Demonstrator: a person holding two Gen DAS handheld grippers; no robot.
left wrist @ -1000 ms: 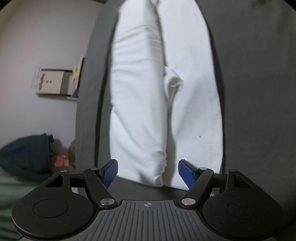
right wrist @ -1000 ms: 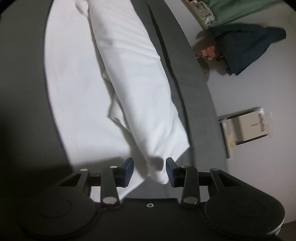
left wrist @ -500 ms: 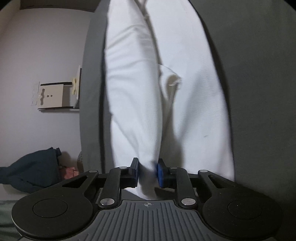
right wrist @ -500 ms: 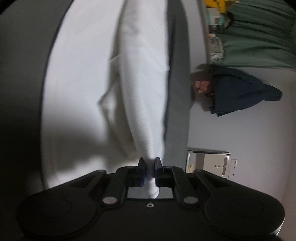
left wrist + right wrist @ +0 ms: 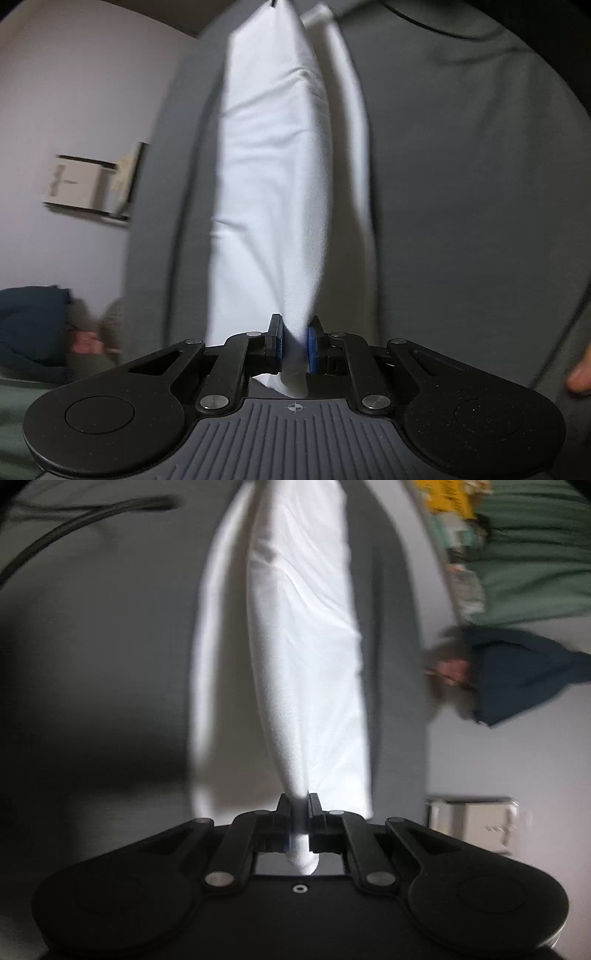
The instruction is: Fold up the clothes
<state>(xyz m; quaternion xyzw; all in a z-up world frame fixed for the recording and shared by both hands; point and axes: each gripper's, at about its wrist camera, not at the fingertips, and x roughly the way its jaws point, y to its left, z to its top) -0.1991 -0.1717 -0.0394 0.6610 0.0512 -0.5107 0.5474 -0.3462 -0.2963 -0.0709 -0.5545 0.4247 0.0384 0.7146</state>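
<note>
1. The left gripper [image 5: 294, 343] is clamped on a corner of the white garment [image 5: 273, 192]; a short tip of cloth pokes back past the blue pads [image 5: 312, 349] toward the camera.
2. From that pinch the garment stretches straight ahead of the left gripper as a taut, raised fold, with a narrower strip of the same cloth showing just to its right.
3. The right gripper [image 5: 298, 818] is likewise closed tight on another corner of the white garment [image 5: 306, 638], and a small rounded end of cloth sticks out behind its fingers.
4. Ahead of the right gripper the cloth rises in a long, creased ridge, with a flatter layer of it lying to the left.
5. Under and around the garment is a grey surface [image 5: 461, 206], seen on both sides of the cloth in each view.
6. A black cable [image 5: 74, 520] curves across the grey surface far ahead and to the left of the right gripper.
7. A dark blue bundle of cloth [image 5: 517, 675] lies off to the right of the right gripper, beyond the edge of the grey surface.
8. Both views are somewhat blurred.
</note>
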